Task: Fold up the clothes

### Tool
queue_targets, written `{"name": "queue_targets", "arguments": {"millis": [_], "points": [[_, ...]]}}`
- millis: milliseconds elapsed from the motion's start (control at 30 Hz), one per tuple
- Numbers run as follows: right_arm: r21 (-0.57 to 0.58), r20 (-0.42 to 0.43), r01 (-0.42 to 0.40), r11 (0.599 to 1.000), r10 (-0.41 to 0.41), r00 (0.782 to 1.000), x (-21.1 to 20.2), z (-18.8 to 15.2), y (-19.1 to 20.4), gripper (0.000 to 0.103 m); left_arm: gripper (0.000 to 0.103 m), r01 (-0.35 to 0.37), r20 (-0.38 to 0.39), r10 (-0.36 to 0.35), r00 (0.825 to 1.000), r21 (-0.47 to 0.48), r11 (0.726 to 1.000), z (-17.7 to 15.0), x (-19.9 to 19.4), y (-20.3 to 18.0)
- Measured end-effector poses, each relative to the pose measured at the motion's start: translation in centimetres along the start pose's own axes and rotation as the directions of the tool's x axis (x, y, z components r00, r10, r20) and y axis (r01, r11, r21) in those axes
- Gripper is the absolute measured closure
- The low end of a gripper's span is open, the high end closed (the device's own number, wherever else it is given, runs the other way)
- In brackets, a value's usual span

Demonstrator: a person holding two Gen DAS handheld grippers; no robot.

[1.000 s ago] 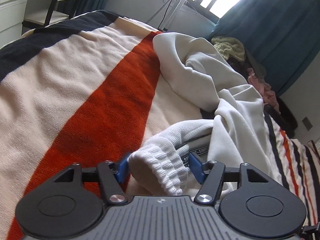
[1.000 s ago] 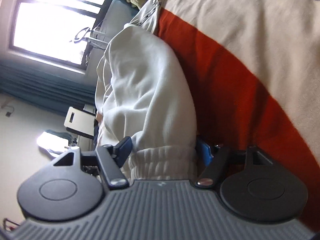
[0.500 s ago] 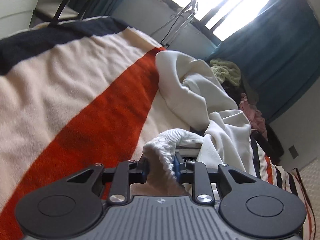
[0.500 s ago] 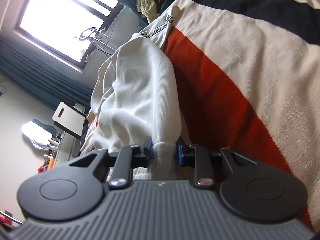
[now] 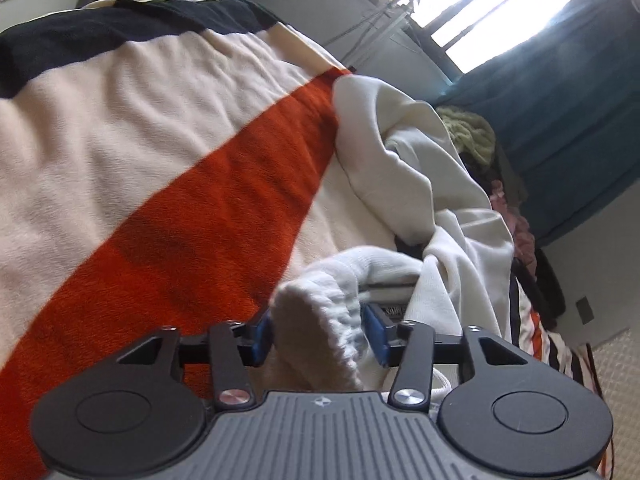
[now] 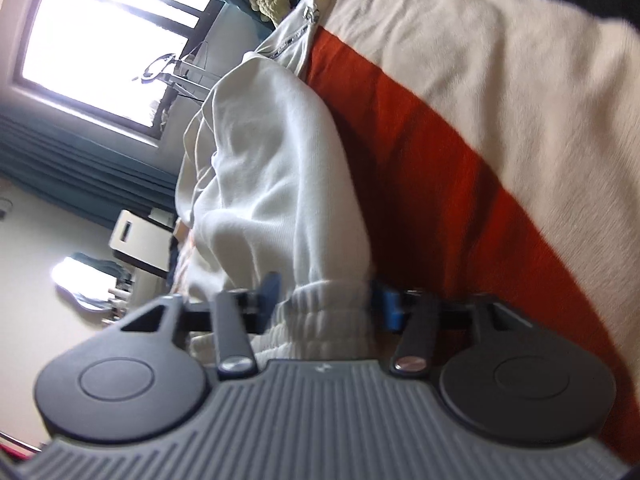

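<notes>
Daylight from a bright window (image 6: 104,44) edged by teal curtains (image 5: 568,120) falls across a bed covered by a fleece blanket (image 5: 168,200) striped in cream, orange and black, on which a crumpled white cotton sweatshirt (image 5: 404,168) is spread beside a heap of other clothes (image 5: 472,132). No container is seen in either view. The ribbed white cuff (image 5: 320,320) of 1 sleeve is gripped between the 2 blue pads of the left gripper (image 5: 318,338), partly parted around the bunched cloth, while another ribbed cuff (image 6: 324,320) is clasped likewise by the right gripper (image 6: 326,302).
</notes>
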State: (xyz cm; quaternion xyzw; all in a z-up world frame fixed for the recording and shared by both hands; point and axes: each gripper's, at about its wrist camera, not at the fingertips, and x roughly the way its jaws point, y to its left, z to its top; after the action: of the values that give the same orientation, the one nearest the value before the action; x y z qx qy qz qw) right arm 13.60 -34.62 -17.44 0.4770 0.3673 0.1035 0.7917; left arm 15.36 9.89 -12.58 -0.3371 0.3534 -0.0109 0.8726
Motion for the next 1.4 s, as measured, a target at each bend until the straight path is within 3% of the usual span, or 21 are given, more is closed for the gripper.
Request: {"name": "queue_targets", "arguments": {"millis": [33, 167, 200, 233, 333, 467, 533, 633, 767, 967, 1100, 1200, 1300, 1400], "points": [[0.002, -0.005, -0.017, 1.000, 0.017, 1.000, 0.2, 0.0, 0.0, 0.030, 0.047, -0.003, -0.005, 0.003, 1.000, 0.021, 1.000, -0.2, 0.2, -0.2], [-0.031, -0.016, -0.035, 0.999, 0.034, 0.999, 1.0, -0.2, 0.3, 0.030, 0.051, -0.034, 0.010, 0.033, 0.999, 0.113, 0.993, -0.8, 0.6, -1.3], [-0.044, -0.010, -0.025, 0.999, 0.025, 1.000, 1.3, -0.3, 0.4, 0.034, 0.056, -0.038, 0.015, 0.036, 0.999, 0.127, 0.991, -0.8, 0.5, -1.5], [-0.052, -0.005, -0.016, 0.998, 0.016, 1.000, 1.5, -0.5, 0.4, 0.046, 0.059, -0.042, 0.020, 0.039, 0.999, 0.140, 0.989, -0.7, 0.5, -1.6], [-0.036, -0.001, 0.004, 0.999, -0.004, 1.000, 1.7, -0.8, 0.1, 0.061, 0.073, -0.047, 0.043, 0.041, 0.998, 0.174, 0.984, -0.6, 0.3, -2.1], [-0.028, -0.036, -0.019, 0.999, 0.018, 0.999, 1.2, -1.9, 1.1, 0.072, 0.089, -0.033, 0.093, 0.017, 0.996, 0.179, 0.983, 0.9, -1.3, -2.7], [-0.046, -0.036, -0.057, 0.997, 0.055, 0.998, 0.9, -3.2, 2.8, 0.079, 0.090, -0.064, 0.118, 0.044, 0.992, 0.171, 0.983, 3.6, -2.5, -2.1], [-0.085, -0.061, -0.132, 0.988, 0.127, 0.990, 1.1, -5.9, 6.0, 0.080, 0.091, -0.122, 0.159, 0.097, 0.983, 0.155, 0.980, 8.6, -4.4, -0.8], [-0.089, -0.161, -0.251, 0.964, 0.234, 0.959, 4.0, -10.8, 11.2, 0.080, 0.092, -0.197, 0.212, 0.167, 0.963, 0.130, 0.972, 15.2, -7.0, 1.0], [-0.065, -0.329, -0.391, 0.918, 0.350, 0.877, 13.1, -18.0, 20.8, 0.080, 0.092, -0.309, 0.283, 0.273, 0.919, 0.090, 0.947, 25.1, -10.4, 3.9], [-0.102, -0.431, -0.407, 0.908, 0.328, 0.841, 20.5, -21.5, 25.7, 0.080, 0.092, -0.404, 0.265, 0.362, 0.894, 0.126, 0.906, 31.1, -7.5, 7.9], [-0.088, -0.493, -0.381, 0.920, 0.292, 0.820, 26.0, -23.0, 27.0, 0.080, 0.091, -0.445, 0.191, 0.417, 0.889, 0.144, 0.884, 34.1, -3.4, 11.4], [-0.086, -0.526, -0.350, 0.933, 0.256, 0.811, 29.1, -23.8, 27.0, 0.079, 0.091, -0.482, 0.118, 0.468, 0.876, 0.183, 0.857, 35.5, 1.1, 14.1], [-0.094, -0.547, -0.329, 0.940, 0.227, 0.806, 30.5, -24.2, 27.1, 0.079, 0.091, -0.484, 0.069, 0.480, 0.875, 0.165, 0.859, 35.9, 3.7, 15.7]]}}
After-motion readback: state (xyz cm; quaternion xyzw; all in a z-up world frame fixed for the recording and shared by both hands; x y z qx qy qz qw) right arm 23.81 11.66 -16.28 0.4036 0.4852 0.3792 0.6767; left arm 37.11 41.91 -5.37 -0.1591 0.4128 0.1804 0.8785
